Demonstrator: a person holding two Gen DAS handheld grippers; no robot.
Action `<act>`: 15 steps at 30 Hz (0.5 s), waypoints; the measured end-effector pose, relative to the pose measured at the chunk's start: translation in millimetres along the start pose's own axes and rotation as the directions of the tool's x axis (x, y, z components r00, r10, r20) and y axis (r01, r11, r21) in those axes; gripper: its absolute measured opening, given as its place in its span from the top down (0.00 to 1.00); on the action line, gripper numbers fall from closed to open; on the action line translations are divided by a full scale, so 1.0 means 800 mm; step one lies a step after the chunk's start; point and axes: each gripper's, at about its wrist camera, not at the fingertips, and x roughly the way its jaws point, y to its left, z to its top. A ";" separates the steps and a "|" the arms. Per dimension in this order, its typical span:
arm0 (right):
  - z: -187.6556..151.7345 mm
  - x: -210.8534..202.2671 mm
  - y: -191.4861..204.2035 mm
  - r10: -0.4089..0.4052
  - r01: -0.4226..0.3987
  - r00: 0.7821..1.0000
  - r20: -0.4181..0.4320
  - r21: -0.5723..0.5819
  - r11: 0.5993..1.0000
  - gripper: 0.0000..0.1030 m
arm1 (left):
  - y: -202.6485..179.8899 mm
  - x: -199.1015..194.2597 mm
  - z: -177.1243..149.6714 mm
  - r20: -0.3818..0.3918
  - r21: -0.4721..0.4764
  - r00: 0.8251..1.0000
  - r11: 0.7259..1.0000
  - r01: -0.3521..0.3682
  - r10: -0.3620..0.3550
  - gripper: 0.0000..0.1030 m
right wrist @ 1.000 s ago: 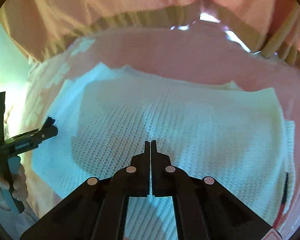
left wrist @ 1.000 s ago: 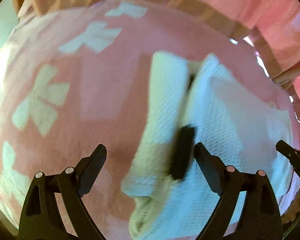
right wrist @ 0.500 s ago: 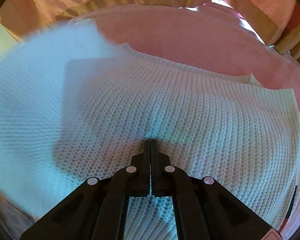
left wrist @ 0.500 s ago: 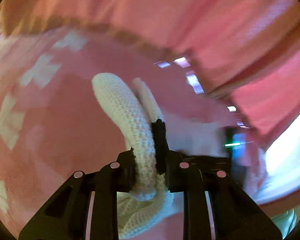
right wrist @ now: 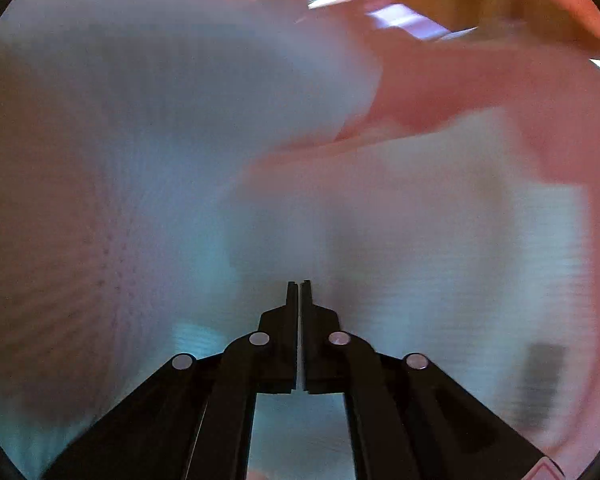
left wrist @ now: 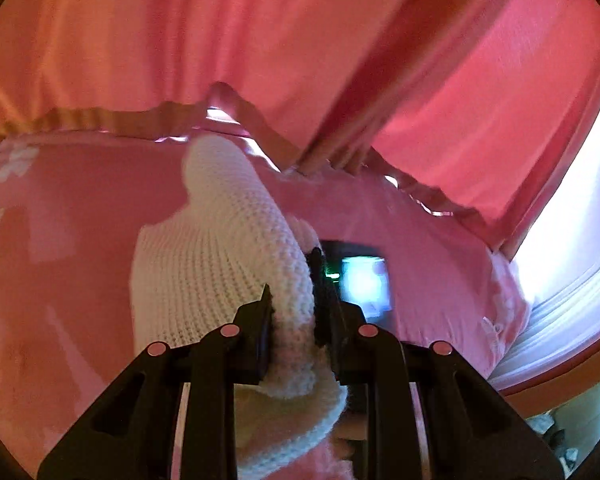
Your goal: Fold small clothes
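Between the fingers of the left gripper, a thick fold of the white knitted sweater is clamped, the jaws being closed down to the thickness of the bunched knit. From the grip, the sweater is seen to run away toward 11 o'clock, its long axis lying along that line, with the far end resting on the pink blanket and a loose edge hanging below the jaws toward 6 o'clock. In the right wrist view, the right gripper is shown with its fingers pressed together and nothing visibly held between them; the sweater fills the field ahead from 9 o'clock round to 3 o'clock, heavily blurred. The left gripper is therefore judged to be the one nearer to, and in control of, the part to be folded. The coming move is judged to depend on carrying the held fold across toward the right gripper's side, so that it is laid over the flat part of the garment. Pink curtains are seen at 12 o'clock. A dark device with a lit screen is seen at 3 o'clock of the grip. No brand, label or legible writing can be made out.
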 end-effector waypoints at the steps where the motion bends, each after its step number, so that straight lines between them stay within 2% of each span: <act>1: -0.004 -0.020 -0.027 -0.037 0.036 0.999 0.031 0.038 0.999 0.93 | -0.009 0.009 -0.003 -0.012 0.005 1.000 1.000 0.007 -0.007 0.80; 3: -0.017 -0.059 -0.086 -0.101 0.089 0.991 0.091 0.126 0.988 0.90 | -0.032 0.040 -0.013 -0.045 0.021 0.999 1.000 0.009 -0.008 0.80; 6: -0.038 -0.101 -0.153 -0.106 0.069 0.983 0.151 0.233 0.970 0.90 | -0.057 0.090 -0.035 -0.091 0.062 0.995 0.998 -0.034 0.040 0.78; 8: -0.046 -0.117 -0.175 -0.102 0.058 0.979 0.174 0.243 0.968 0.90 | -0.063 0.121 -0.054 -0.125 0.075 0.990 0.996 -0.049 0.059 0.73; 10: -0.055 -0.125 -0.184 -0.093 0.047 0.978 0.184 0.240 0.970 0.89 | -0.059 0.148 -0.074 -0.152 0.053 0.988 0.998 -0.019 0.027 0.73; 11: -0.059 -0.127 -0.187 -0.072 0.027 0.980 0.187 0.229 0.973 0.89 | -0.055 0.151 -0.080 -0.161 0.040 0.987 0.999 -0.012 0.018 0.70; 13: -0.063 -0.126 -0.181 -0.031 -0.013 0.980 0.195 0.222 0.975 0.89 | -0.042 0.144 -0.093 -0.168 0.000 0.986 1.000 0.013 -0.012 0.56; 14: -0.062 -0.128 -0.176 -0.015 -0.029 0.980 0.199 0.215 0.976 0.86 | -0.038 0.135 -0.097 -0.157 -0.009 0.987 1.000 0.019 -0.020 0.41; 15: -0.064 -0.132 -0.173 0.020 -0.063 0.977 0.211 0.200 0.978 0.84 | -0.030 0.113 -0.102 -0.117 -0.008 0.993 1.000 0.026 -0.026 0.32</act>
